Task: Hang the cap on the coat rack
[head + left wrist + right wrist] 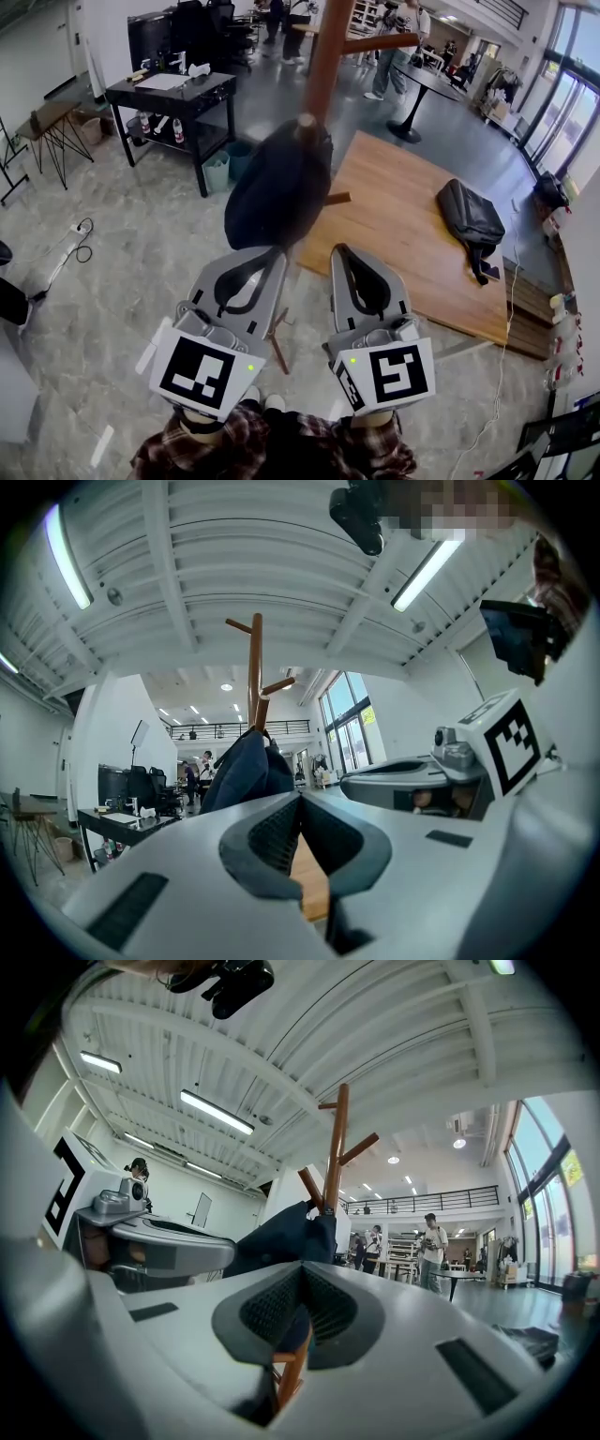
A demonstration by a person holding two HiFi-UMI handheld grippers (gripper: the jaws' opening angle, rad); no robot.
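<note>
The cap is dark and hangs on a peg of the coat rack. In the head view it sits just above and ahead of both claws, apart from them. The left claw points up at the lower edge of the cap and the right claw is just beside it, to the right. Behind the rack lies a wooden platform with a black bag on it. Further back, a black counter carries bottles on its lower shelf. A small pale bin stands beside it, and I cannot tell what is inside.

In the left gripper view, the cap hangs against the pole of the coat rack, above and a little left of the left claw. The jaws are pressed together with nothing between them, and they do not touch the cap.

In the right gripper view, the cap hangs on the coat rack, directly over the tip of the right claw. These jaws are also closed on nothing. The black bag shows low at the right.
</note>
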